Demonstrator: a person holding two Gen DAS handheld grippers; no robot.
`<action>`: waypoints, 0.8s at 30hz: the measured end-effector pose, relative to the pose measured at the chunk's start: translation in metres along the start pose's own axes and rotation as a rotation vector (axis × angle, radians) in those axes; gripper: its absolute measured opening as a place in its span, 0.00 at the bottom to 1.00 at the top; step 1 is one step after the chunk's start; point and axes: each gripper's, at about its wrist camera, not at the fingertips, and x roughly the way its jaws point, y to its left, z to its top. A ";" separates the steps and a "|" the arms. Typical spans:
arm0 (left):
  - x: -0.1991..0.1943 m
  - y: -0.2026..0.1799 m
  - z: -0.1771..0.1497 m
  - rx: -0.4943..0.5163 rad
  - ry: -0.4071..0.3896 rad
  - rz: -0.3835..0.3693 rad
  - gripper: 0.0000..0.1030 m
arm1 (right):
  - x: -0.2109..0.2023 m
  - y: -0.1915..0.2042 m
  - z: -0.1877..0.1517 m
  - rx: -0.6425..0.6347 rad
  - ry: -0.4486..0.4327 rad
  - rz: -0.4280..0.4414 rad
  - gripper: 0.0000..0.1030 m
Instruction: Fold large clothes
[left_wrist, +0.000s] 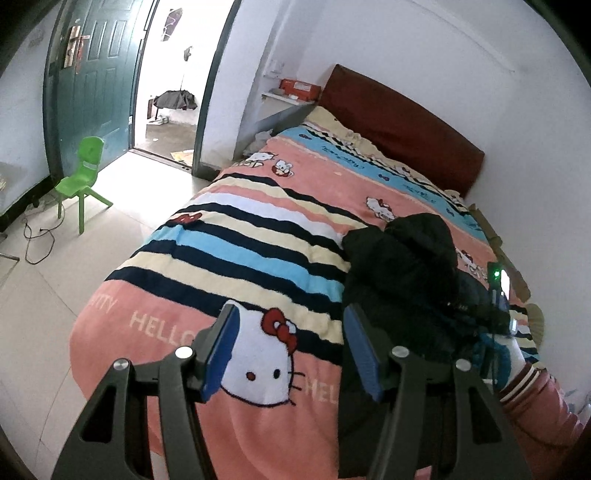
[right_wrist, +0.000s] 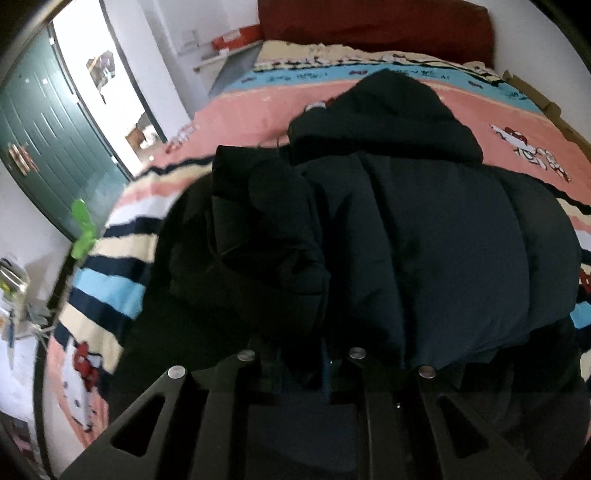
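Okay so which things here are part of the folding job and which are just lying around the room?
Part of the job:
- black puffer jacket
- bed blanket it lies on
- left tool, open
- right tool, closed on the jacket's near edge

Just lying about:
- green chair
- orange box on the shelf
- floor cable

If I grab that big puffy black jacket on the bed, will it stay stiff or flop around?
Probably floppy: the jacket already sags in soft folds on the blanket. Its puffy quilted panels suggest it is light for its size. The smooth shell may be a bit slippery.
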 end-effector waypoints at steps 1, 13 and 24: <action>-0.001 0.000 0.001 -0.002 -0.003 0.004 0.55 | 0.000 0.003 -0.001 -0.013 0.009 -0.008 0.22; -0.014 -0.055 -0.006 0.015 -0.026 -0.014 0.55 | -0.050 0.046 -0.011 -0.180 -0.044 0.143 0.99; 0.066 -0.187 -0.011 0.105 0.105 -0.066 0.55 | -0.187 -0.088 -0.005 -0.105 -0.304 0.056 0.98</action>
